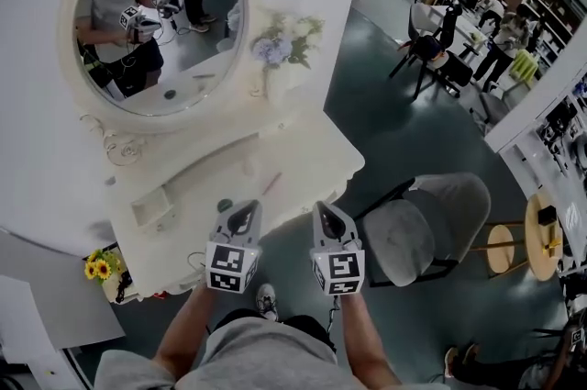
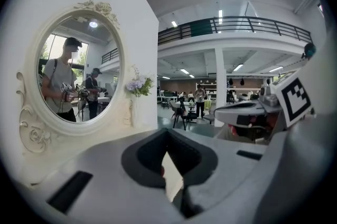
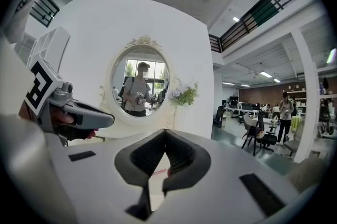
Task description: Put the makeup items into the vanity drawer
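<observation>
While both tongs hovered over the front edge of the white vanity [image 1: 307, 161], below the oval mirror [image 1: 156, 16], neither held anything. The left gripper [image 1: 242, 216] had its jaws pressed together, with only bare tabletop showing past them. The right gripper [image 1: 328, 216] was likewise closed and empty.

The makeup items lay loose on the tabletop beneath the mirror. A slim pink stick [image 1: 269, 185] rested flat, below and to the right of the mirror's lower rim. A small dark piece [image 1: 225, 206] sat straight below the mirror, near the table's front edge, and it was too small to tell what it was. An open, shallow box that looked like the drawer [image 1: 151, 206] sat below the mirror's left half, well apart from the stick.

The stick would probably handle as a light, stiff and smooth thing. Being thin and likely round, it could roll away or squirt out of a pinch made near one end. The safer hold seemed to be at mid-length, with the jaws crossing its narrow width and closing low against the tabletop. The dark piece seemed light too, but short enough to tip or skid if nudged, so a centred grip from above looked best. Either gripper would first have to spread its jaws.
</observation>
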### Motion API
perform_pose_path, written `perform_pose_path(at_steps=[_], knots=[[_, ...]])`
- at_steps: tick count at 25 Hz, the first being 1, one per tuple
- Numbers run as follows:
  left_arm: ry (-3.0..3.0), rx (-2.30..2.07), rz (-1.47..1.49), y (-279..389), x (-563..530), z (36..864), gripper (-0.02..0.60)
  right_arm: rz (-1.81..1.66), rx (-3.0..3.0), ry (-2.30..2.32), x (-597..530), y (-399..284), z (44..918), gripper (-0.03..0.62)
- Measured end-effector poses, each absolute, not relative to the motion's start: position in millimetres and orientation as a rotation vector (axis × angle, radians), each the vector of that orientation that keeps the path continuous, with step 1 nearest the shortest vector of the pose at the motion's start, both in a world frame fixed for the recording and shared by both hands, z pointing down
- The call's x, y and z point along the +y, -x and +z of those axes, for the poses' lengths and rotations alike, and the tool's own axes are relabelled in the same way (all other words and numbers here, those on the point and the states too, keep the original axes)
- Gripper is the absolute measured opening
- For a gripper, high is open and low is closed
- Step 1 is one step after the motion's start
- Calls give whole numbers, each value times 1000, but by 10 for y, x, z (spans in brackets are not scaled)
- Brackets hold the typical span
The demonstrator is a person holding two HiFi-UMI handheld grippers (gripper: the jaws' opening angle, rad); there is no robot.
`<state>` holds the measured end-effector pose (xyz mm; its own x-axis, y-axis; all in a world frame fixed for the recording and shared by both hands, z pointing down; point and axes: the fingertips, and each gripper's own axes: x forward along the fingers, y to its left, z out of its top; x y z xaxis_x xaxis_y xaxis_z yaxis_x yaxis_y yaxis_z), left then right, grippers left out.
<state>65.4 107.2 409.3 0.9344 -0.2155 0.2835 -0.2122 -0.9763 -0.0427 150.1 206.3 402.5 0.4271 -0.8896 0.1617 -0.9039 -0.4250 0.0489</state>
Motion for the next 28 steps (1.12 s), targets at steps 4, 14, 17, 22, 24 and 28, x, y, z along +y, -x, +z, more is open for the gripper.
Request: perform_pose_path(at_steps=[4, 14, 17, 22, 24, 28], knots=[[3081, 330, -450, -727, 865, 4118, 0, 160, -1596, -2546, 1853, -1557, 4031, 12], [3107, 483, -478, -633, 299, 4406, 0, 199, -1698, -2424, 1213, -1551, 4245, 12], [3118, 576, -499, -593, 120, 4502, 0, 222, -1761, -2359, 965, -1564, 4359, 12], [3119, 763, -547, -573, -206, 4673, 0, 272, -1875, -2223, 508, -1614, 4603, 12], [3118, 835, -540, -613, -323, 4693, 0, 303, -1910, -2175, 345, -1669, 4724, 12], [3117, 970, -576, -647, -527, 4872, 0, 380, -1974, -2072, 35, -1743, 5024, 12]])
